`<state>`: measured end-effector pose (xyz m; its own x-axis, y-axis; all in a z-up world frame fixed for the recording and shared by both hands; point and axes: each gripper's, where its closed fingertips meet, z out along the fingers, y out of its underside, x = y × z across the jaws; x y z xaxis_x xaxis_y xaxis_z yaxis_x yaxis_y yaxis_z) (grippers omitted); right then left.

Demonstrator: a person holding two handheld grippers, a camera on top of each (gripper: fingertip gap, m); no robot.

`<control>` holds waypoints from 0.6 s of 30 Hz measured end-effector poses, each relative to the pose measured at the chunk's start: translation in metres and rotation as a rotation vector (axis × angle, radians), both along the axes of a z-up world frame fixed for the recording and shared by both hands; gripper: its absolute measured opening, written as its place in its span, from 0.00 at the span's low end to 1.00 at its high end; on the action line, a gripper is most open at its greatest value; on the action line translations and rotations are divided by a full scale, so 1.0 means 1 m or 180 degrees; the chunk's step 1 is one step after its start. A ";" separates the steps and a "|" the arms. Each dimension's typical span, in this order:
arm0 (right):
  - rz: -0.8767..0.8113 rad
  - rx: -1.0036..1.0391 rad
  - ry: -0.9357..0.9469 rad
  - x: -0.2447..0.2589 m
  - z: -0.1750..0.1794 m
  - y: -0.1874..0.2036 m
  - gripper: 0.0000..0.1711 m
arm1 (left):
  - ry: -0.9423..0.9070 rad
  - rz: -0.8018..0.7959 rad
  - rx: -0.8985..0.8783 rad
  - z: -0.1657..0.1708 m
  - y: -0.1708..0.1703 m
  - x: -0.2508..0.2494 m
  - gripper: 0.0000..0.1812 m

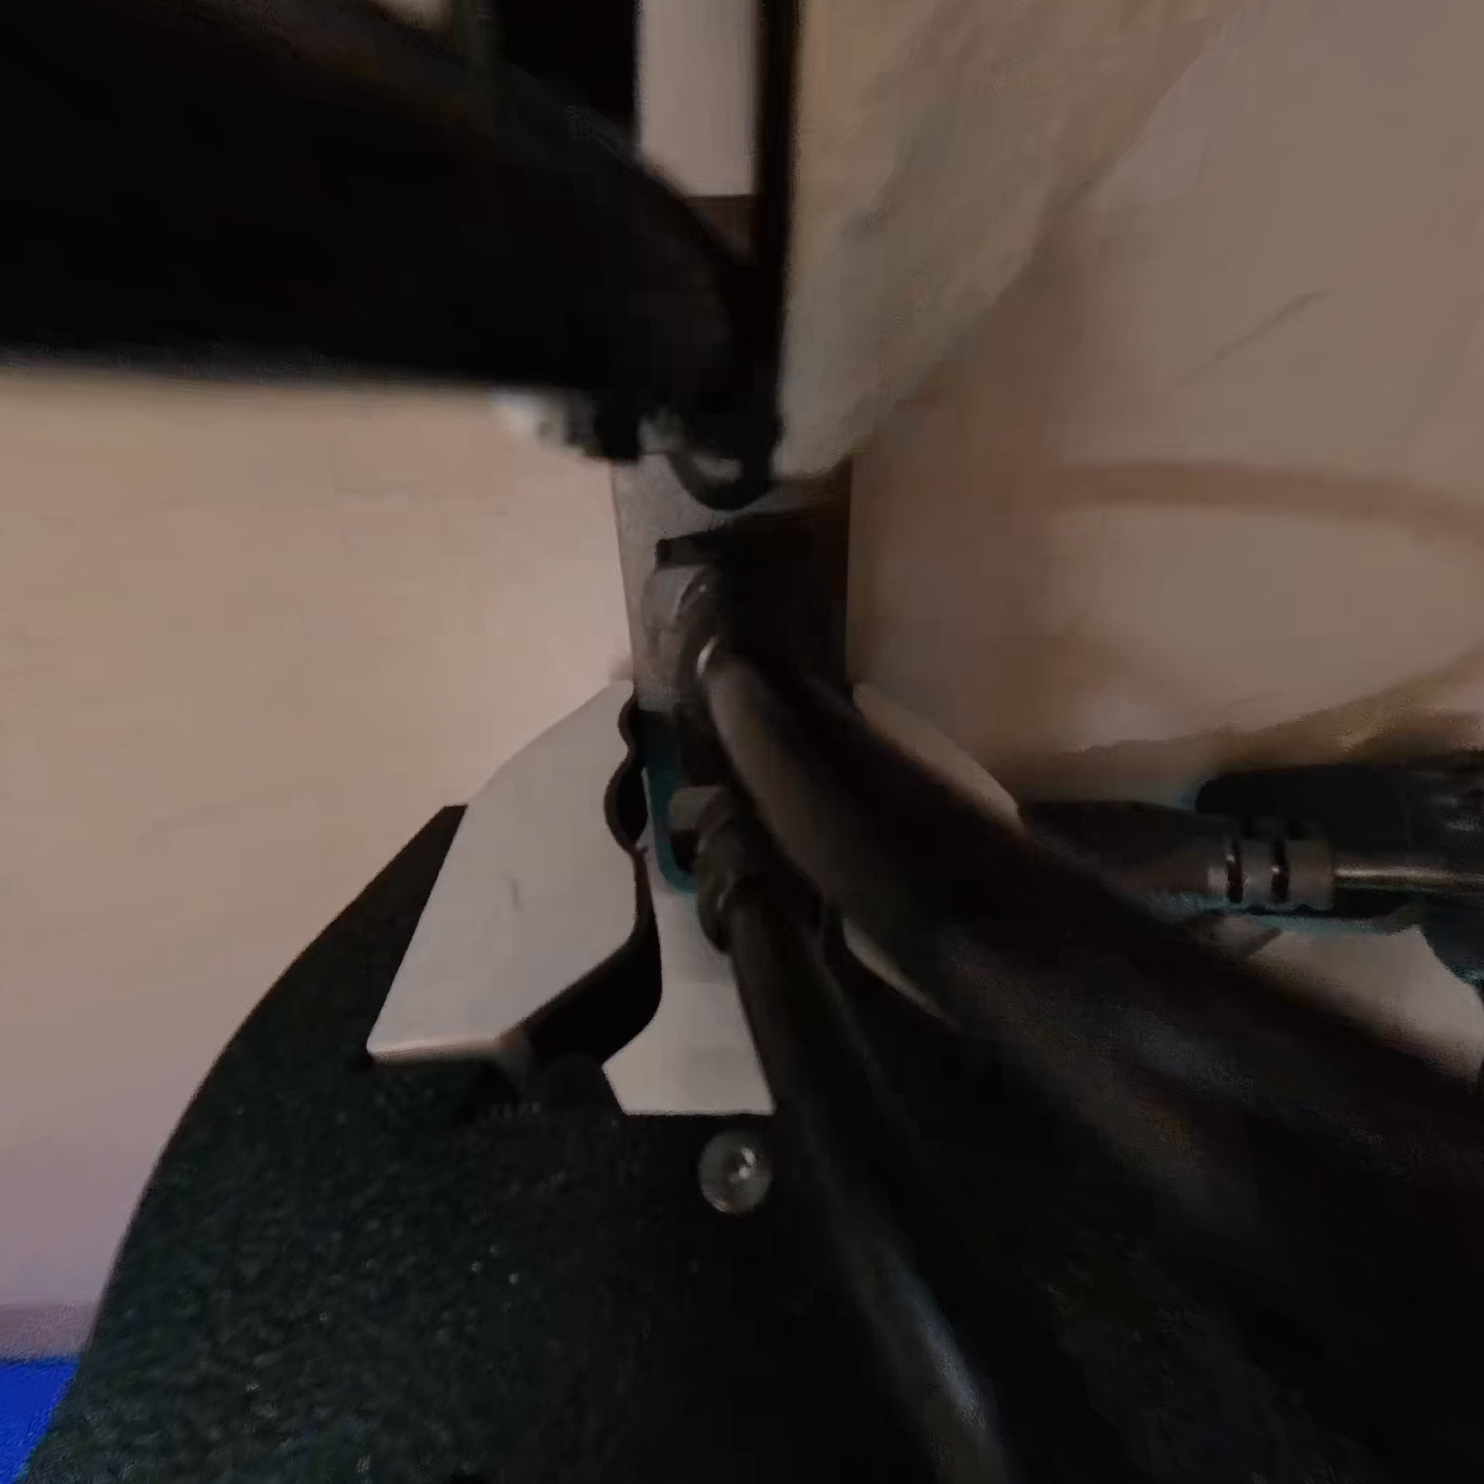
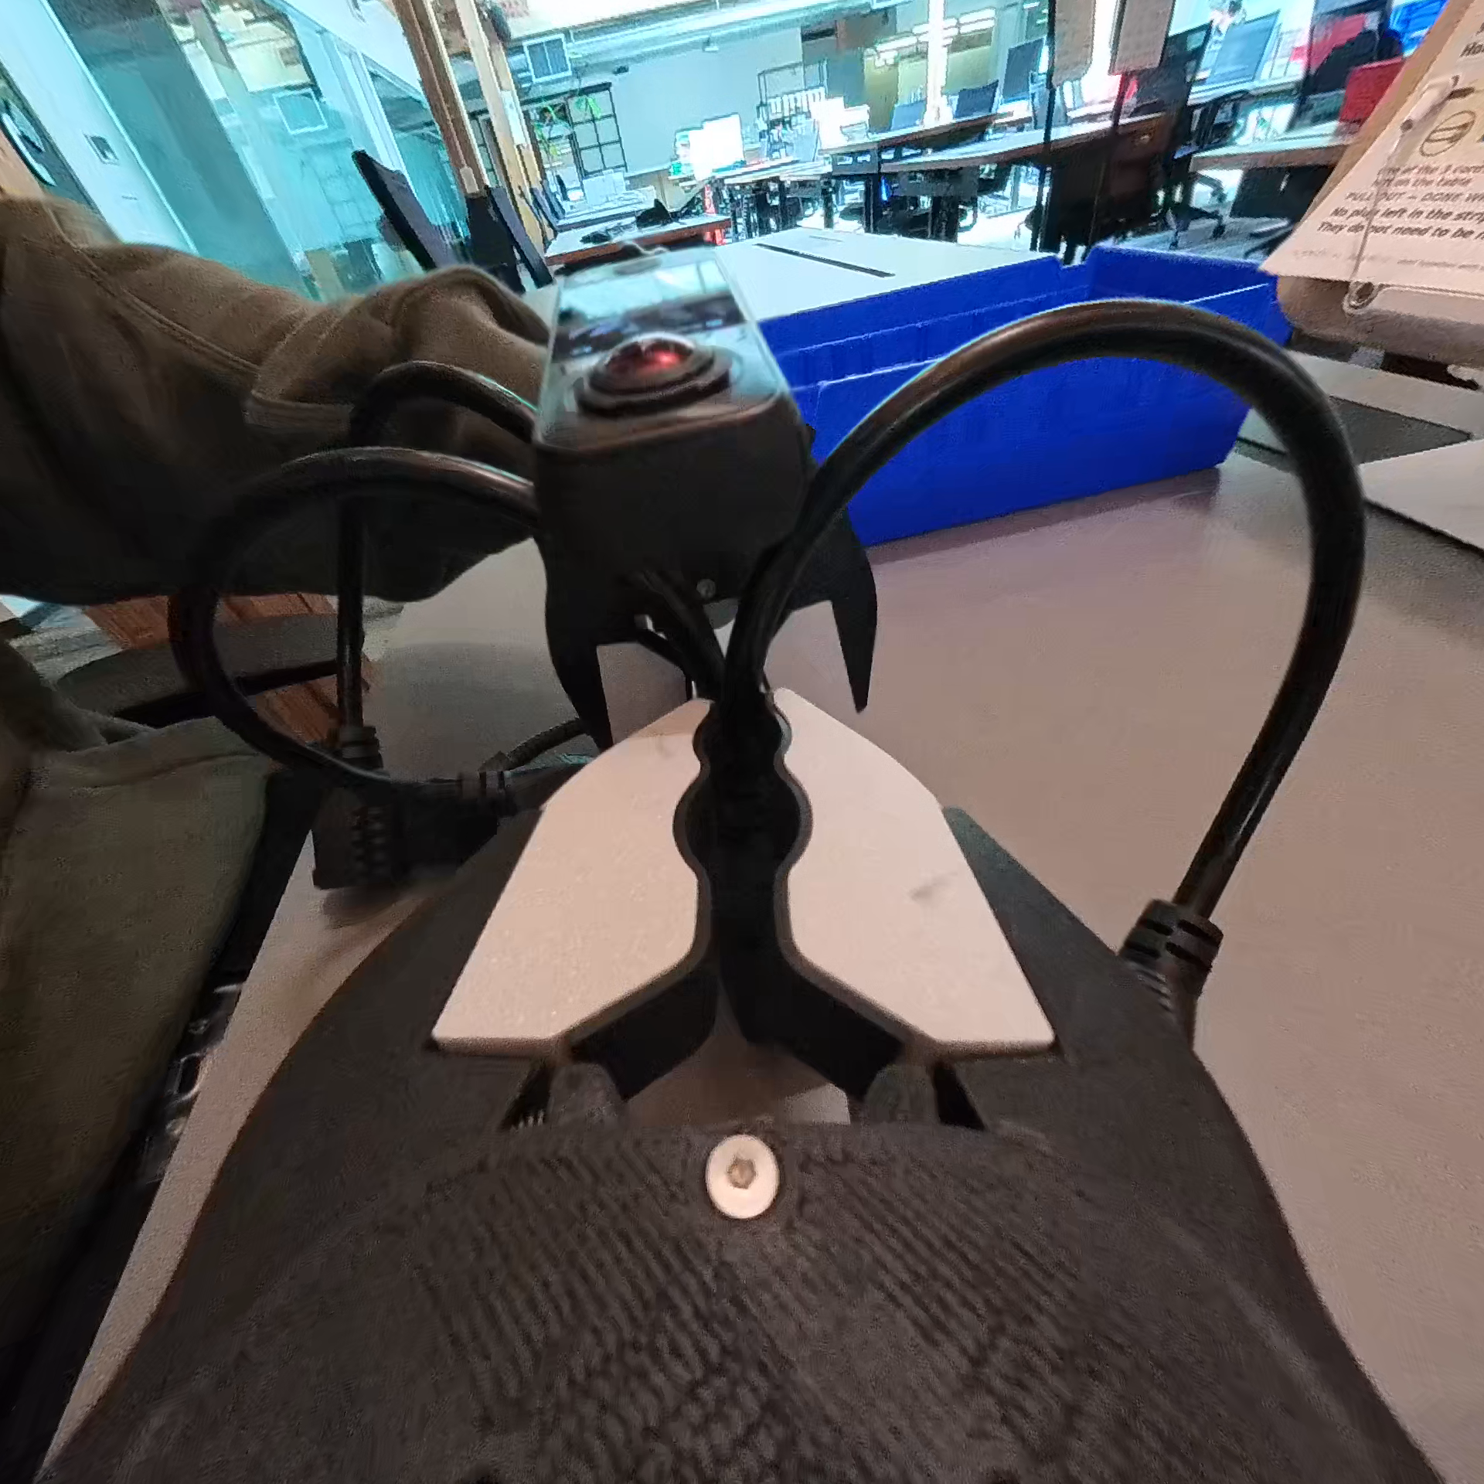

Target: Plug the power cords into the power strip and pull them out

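Observation:
My right gripper is shut on a bundle of black power cords just above the grey table. One cord arcs up to the right and down to a plug. Other cords loop left to black plugs. The left gripper's camera body faces me, its black fingers spread with the cords passing between. In the blurred left wrist view, my left gripper looks open, with cords running between its fingers. A plug lies at right. I cannot make out a power strip.
An olive sleeve reaches in from the left behind the left gripper. A blue bin stands at the back of the table. A printed paper sheet on a board leans at the far right. Desks and chairs fill the room beyond. The left gripper's tips are roughly 11 cm from the right gripper's.

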<state>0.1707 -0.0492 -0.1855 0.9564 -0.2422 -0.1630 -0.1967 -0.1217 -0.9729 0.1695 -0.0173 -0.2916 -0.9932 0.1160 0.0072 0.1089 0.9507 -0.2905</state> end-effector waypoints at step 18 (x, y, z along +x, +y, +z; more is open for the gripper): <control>-0.0092 -0.0052 0.0119 0.003 -0.007 -0.012 0.05 | -0.0186 -0.0002 -0.0329 0.029 -0.028 0.003 0.20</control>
